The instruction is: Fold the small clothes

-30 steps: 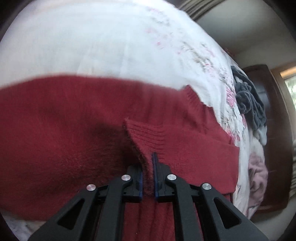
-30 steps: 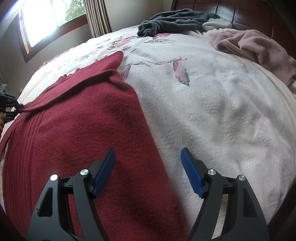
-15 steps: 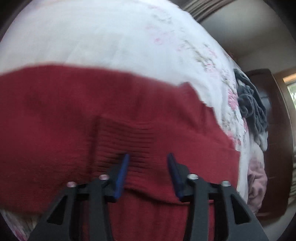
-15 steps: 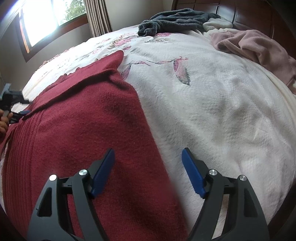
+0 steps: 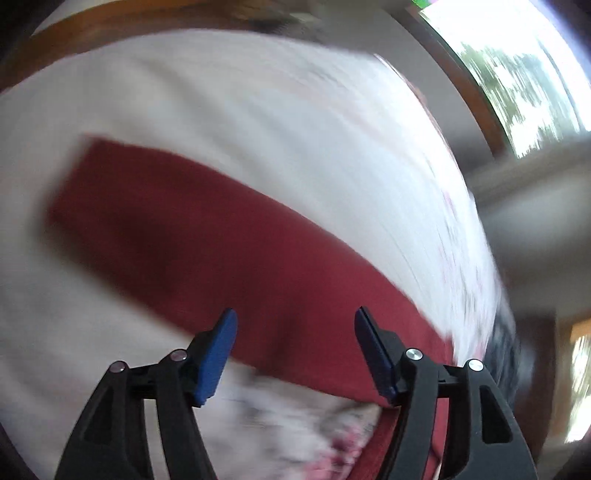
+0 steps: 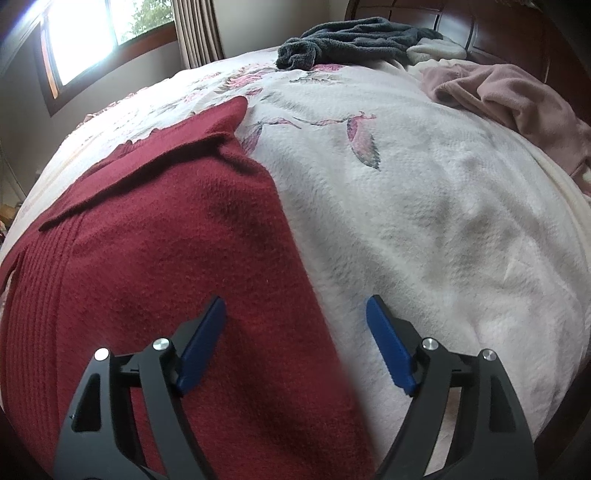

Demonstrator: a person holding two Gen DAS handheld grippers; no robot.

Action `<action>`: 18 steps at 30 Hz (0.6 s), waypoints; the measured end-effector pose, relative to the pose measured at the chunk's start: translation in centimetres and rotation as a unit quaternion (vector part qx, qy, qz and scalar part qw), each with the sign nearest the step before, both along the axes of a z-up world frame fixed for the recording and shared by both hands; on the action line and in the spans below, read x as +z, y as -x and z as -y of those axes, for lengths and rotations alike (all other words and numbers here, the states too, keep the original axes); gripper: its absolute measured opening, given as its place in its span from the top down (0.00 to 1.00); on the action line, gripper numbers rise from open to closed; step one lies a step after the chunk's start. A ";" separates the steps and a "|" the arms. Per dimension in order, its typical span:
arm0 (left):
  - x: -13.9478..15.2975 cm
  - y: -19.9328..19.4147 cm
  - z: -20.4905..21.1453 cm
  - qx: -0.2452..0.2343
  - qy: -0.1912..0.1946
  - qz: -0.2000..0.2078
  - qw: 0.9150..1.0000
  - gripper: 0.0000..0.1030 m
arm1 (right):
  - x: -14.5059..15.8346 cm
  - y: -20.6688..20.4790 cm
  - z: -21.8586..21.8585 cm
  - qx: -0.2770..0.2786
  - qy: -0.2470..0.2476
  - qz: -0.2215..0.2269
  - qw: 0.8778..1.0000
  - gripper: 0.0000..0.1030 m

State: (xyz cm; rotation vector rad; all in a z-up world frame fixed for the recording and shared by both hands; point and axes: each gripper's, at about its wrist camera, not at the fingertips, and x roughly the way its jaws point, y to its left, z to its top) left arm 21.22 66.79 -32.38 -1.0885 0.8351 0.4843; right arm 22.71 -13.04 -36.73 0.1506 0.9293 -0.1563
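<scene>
A: Start at the left. What is the left gripper (image 5: pixel 295 325) doing?

B: Its blue-padded jaws are spread wide with nothing between them. That view is badly smeared, but a long band of the red knit sweater (image 5: pixel 229 236) runs across the white floral bedspread (image 5: pixel 258 110) ahead of the tips, with a bright window (image 5: pixel 517 66) at the upper right.

A: And in the sharper view?

B: The red knit sweater (image 6: pixel 159 266) lies flat on the left half of the bedspread (image 6: pixel 424 206), one sleeve folded across its upper part and a ribbed band down its left side. A window (image 6: pixel 85 44) and curtain (image 6: pixel 195 29) sit behind it.

A: The right gripper?

B: The right gripper (image 6: pixel 295 328) is also spread, holding nothing. Its left pad is over the sweater's right edge, its right pad over bare bedspread.

A: Farther right?

B: A dark grey garment (image 6: pixel 351 40) is heaped at the far end, a pale item just beside it, and a crumpled dusty-pink garment (image 6: pixel 517 99) lies near the wooden headboard (image 6: pixel 498 26).
</scene>
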 end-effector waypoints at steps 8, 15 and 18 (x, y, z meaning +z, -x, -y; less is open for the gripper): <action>-3.2 7.1 -7.7 0.091 0.035 -0.017 0.995 0.36 | -0.3 -0.4 -0.5 0.000 0.021 -0.015 1.000 0.21; -3.9 4.5 -8.4 0.061 0.021 -0.021 0.998 0.33 | -0.6 -0.6 -0.9 0.005 0.038 -0.025 0.999 0.20; -3.6 2.8 -8.3 0.031 0.011 -0.049 0.998 0.74 | -0.7 -0.7 -0.9 0.005 0.041 -0.028 0.999 0.19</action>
